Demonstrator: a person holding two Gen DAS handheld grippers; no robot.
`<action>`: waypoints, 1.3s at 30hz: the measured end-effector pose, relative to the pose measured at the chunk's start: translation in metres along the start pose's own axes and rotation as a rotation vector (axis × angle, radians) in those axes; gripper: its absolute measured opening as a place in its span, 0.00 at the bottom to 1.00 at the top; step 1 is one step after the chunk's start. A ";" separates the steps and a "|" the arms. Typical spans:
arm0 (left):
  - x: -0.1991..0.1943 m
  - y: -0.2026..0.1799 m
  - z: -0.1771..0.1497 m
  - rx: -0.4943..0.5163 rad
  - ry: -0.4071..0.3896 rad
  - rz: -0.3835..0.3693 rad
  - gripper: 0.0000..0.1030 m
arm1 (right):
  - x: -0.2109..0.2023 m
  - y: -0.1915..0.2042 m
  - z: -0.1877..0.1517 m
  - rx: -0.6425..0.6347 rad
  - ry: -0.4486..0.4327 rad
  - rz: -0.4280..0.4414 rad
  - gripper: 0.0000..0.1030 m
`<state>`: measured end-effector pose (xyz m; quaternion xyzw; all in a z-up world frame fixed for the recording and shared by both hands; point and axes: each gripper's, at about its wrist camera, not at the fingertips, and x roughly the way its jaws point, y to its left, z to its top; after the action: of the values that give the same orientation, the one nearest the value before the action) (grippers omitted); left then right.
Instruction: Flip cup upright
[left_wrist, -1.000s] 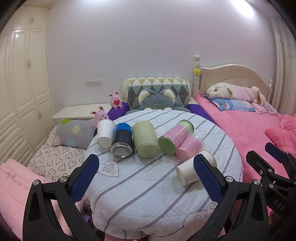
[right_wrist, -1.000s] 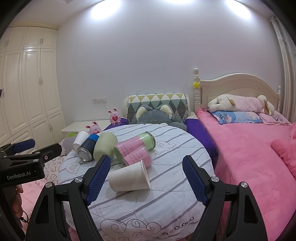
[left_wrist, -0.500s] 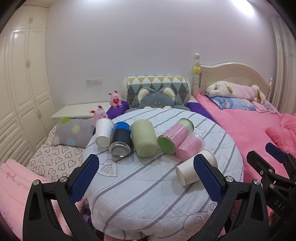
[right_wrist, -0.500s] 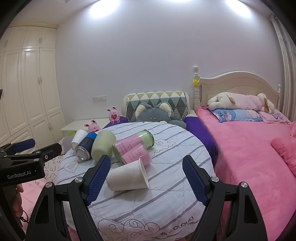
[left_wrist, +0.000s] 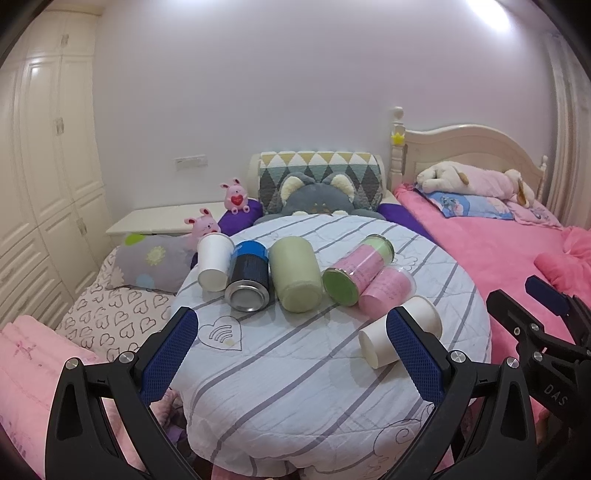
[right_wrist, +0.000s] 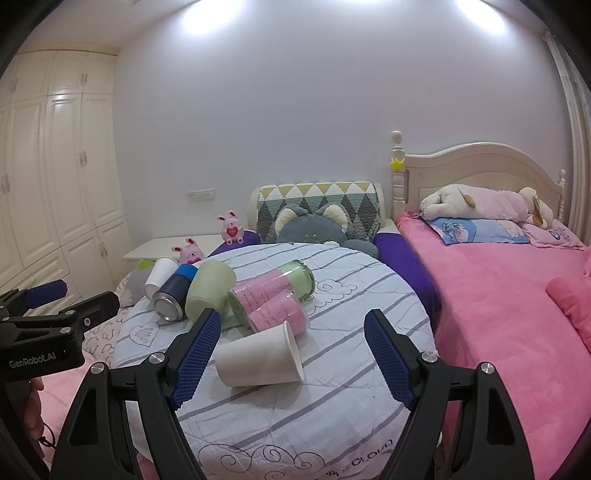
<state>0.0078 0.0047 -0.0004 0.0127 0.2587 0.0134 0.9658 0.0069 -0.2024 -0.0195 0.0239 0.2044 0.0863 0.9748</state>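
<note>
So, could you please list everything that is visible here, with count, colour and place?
paper cup: 2, white, on their sides; one near, one far left
can: 1, black-blue, lying beside far cup
flocked cup: 1, pale green, lying mid-row
jars: 2, pink-labelled, lying right of it
round table: 1, striped cover
bunny toys: 2, pink, behind
bed: 1, pink, right
left gripper: open
right gripper: open, around near cup
</note>
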 end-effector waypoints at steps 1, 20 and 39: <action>-0.001 0.000 -0.001 -0.001 0.000 0.002 1.00 | 0.001 0.001 0.001 -0.003 0.001 0.004 0.79; 0.017 0.002 -0.011 0.011 0.050 0.008 1.00 | 0.021 0.013 0.001 -0.023 0.052 0.022 0.79; 0.087 -0.082 -0.022 0.222 0.211 -0.098 1.00 | 0.047 -0.057 -0.011 0.089 0.190 -0.071 0.79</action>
<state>0.0735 -0.0735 -0.0659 0.1052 0.3591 -0.0613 0.9253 0.0539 -0.2502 -0.0533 0.0517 0.3005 0.0444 0.9514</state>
